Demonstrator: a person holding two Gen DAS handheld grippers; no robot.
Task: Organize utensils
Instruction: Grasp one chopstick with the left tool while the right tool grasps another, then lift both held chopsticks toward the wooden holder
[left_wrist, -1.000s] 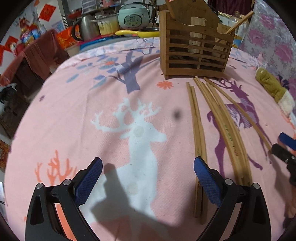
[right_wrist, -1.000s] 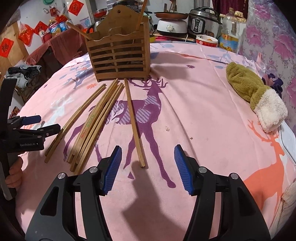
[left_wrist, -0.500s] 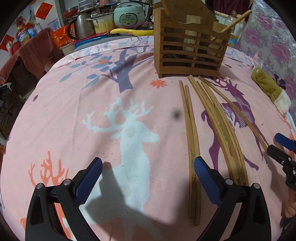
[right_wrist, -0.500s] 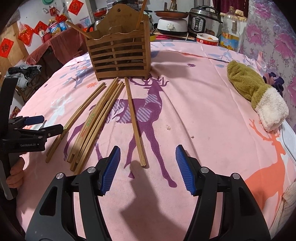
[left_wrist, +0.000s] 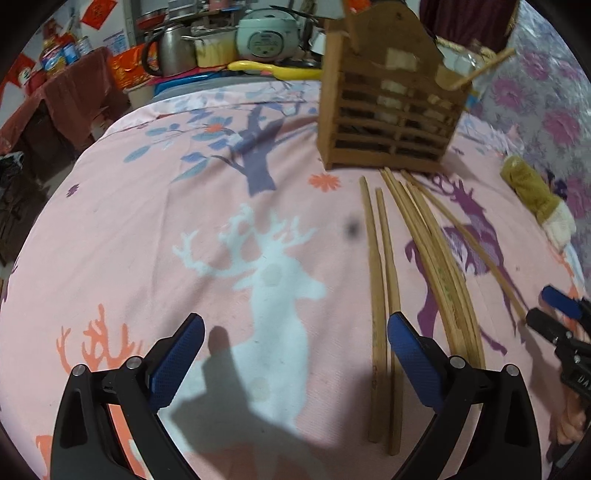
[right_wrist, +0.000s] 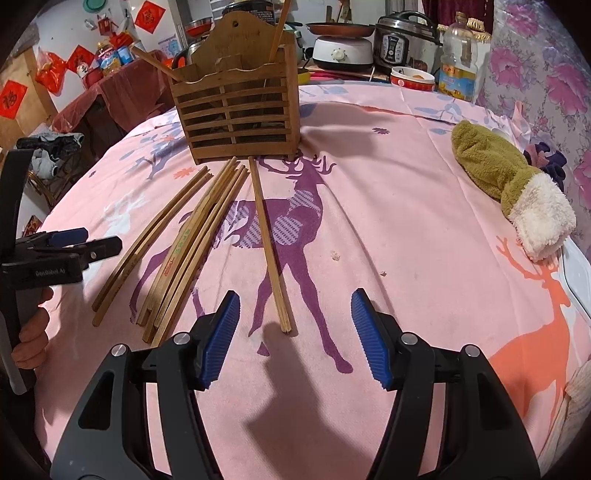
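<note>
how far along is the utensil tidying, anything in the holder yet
Barely started. Done: the wooden holder has two chopsticks standing in it, one upright, one leaning left. In hand: nothing; the left tool and right tool are both open and empty, the right one lined up with the lone chopstick. Left: that stick, the bundle and the pair all lie on the pink cloth.

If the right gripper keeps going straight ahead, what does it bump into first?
Probably the lone chopstick lying just ahead of the open right gripper; past it stands the wooden holder. Depth is hard to judge.
</note>
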